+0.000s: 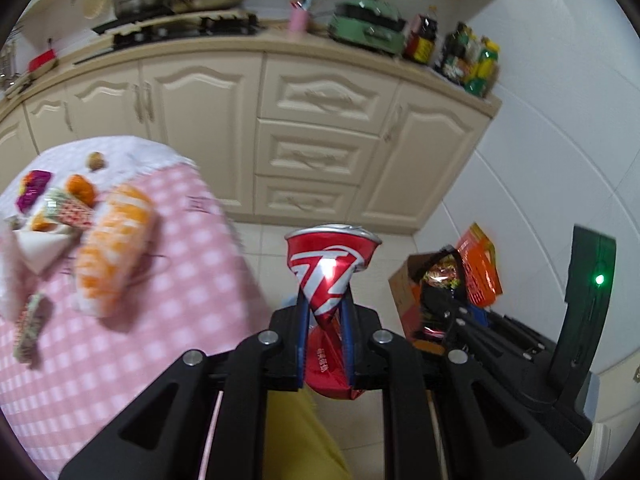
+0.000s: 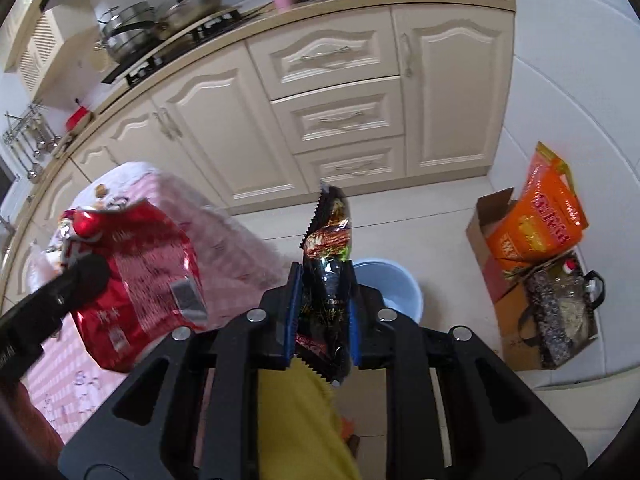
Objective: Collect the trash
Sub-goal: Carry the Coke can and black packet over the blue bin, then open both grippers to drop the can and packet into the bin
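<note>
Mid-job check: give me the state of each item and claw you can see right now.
Left claw: shut on the crushed red can.
Right claw: shut on the dark snack wrapper, held upright.
Red bag: crumpled, beside the left claw; grip unclear.
Blue bucket: on the floor, open-topped, contents hidden.
Cardboard box: flaps open, stuffed with bags.

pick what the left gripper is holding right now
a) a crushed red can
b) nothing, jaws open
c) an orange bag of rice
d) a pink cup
a, the left gripper is shut on the crushed red can, whose pinched middle sits between the blue pads while its silver top flares out above them, in front of the cream kitchen cabinets.
</note>
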